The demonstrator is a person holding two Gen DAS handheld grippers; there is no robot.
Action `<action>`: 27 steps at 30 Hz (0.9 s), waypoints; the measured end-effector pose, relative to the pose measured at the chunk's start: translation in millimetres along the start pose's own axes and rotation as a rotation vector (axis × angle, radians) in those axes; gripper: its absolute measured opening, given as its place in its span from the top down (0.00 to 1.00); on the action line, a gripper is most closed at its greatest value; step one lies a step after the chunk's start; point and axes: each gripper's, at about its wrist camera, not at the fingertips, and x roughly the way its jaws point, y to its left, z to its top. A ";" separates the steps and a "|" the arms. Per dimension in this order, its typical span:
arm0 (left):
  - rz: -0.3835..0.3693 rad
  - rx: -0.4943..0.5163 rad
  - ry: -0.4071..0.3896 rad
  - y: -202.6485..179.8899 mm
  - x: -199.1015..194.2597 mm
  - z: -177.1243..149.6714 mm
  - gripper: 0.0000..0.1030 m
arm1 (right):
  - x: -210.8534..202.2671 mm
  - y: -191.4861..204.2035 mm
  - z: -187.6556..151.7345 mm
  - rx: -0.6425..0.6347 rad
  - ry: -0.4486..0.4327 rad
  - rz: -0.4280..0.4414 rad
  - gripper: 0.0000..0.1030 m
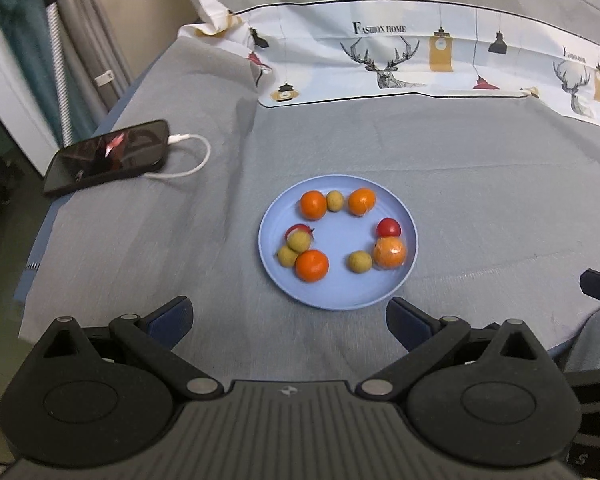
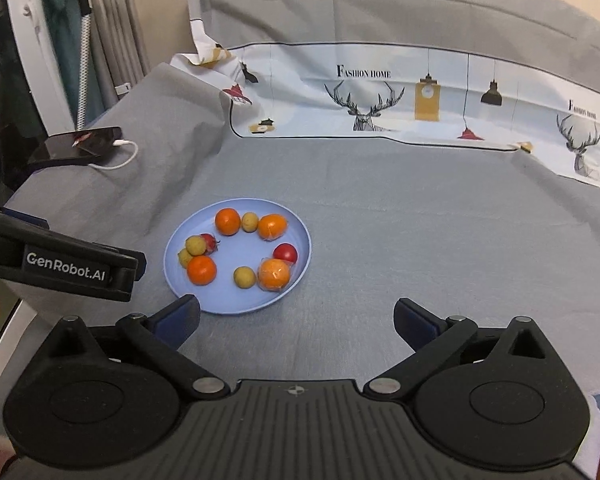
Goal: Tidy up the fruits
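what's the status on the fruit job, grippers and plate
Left gripper open, empty, short of the plate. Right gripper open, empty, beside it. Oranges, red and green fruits all on the plate. Phone far left, nothing blocking.

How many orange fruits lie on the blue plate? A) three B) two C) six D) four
D: four orange fruits sit on the blue plate, two at the back and two at the front, among red and yellow-green ones.
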 end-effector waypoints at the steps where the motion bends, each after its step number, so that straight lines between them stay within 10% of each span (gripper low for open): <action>1: 0.001 -0.008 -0.002 0.8 -2.4 -2.3 0.00 | -3.9 0.7 -2.4 -0.004 -0.005 0.000 0.01; 27: 0.036 -0.029 -0.027 -3.8 -16.0 -10.6 0.00 | -25.4 1.3 -9.7 -0.005 -0.043 -0.015 0.01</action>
